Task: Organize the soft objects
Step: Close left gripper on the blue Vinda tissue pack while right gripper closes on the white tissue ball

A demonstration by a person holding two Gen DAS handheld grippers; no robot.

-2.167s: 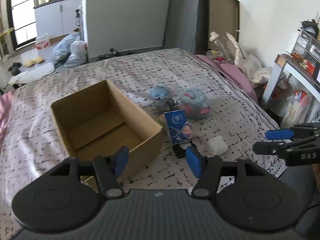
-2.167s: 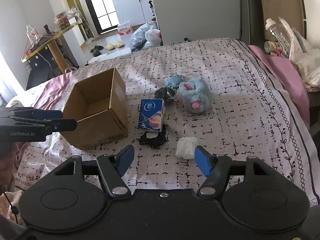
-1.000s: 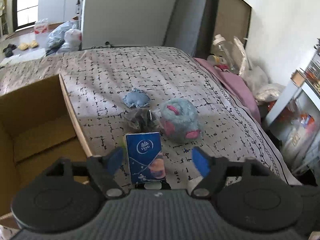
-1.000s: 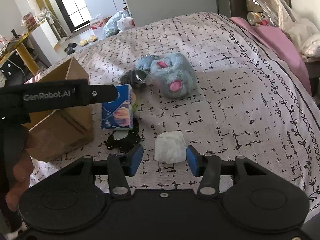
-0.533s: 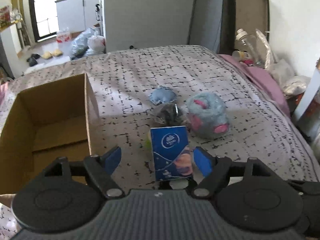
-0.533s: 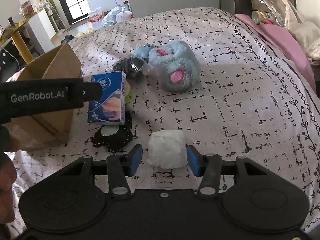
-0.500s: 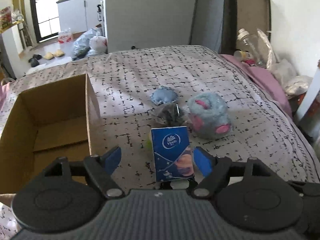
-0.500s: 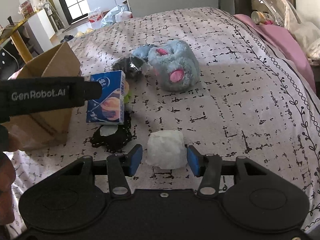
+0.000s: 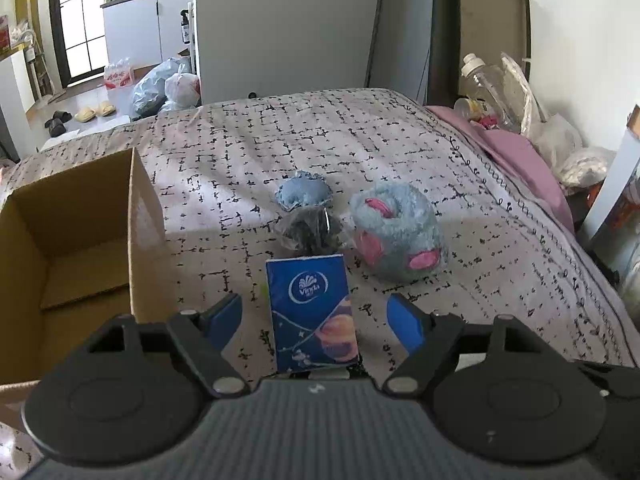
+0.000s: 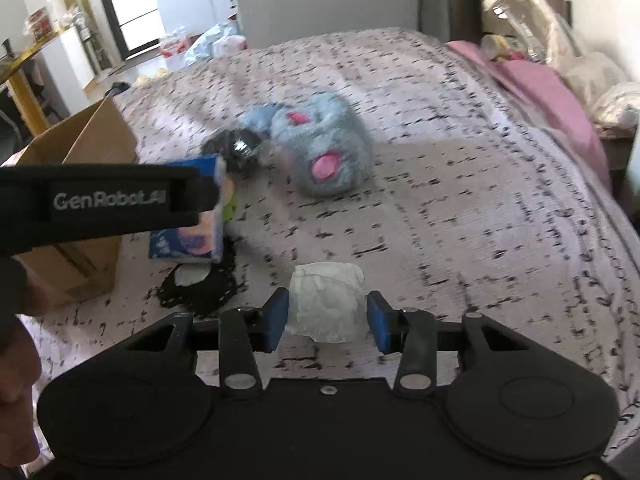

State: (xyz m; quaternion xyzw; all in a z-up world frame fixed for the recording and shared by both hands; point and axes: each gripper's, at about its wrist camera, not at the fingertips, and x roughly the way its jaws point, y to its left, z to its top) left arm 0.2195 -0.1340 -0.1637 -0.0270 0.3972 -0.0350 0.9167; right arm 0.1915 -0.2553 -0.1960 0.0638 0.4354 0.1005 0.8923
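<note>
A blue tissue pack [image 9: 312, 312] stands upright on the bed between the fingers of my left gripper [image 9: 316, 320], which is open and clear of it on both sides. Behind the pack lie a dark crinkly bag [image 9: 310, 230], a small blue pad [image 9: 302, 194] and a fluffy blue-and-pink plush [image 9: 396, 232]. A white soft wad [image 10: 326, 306] sits between the pads of my right gripper [image 10: 326, 318]; its jaws are closing, the pads close beside the wad without squeezing it. The left gripper's black finger [image 10: 120, 200] crosses in front of the tissue pack [image 10: 188, 236].
An open cardboard box [image 9: 80, 240] stands on the bed at the left, close beside the left gripper. A black lacy item [image 10: 200, 288] lies under the pack. Pink bedding [image 9: 520, 160] and bottles line the right edge. A hand [image 10: 16, 360] shows at the far left.
The right gripper's jaws have narrowed around the white wad. The left gripper has sunk a little toward the tissue pack, which now sits deeper between its fingers.
</note>
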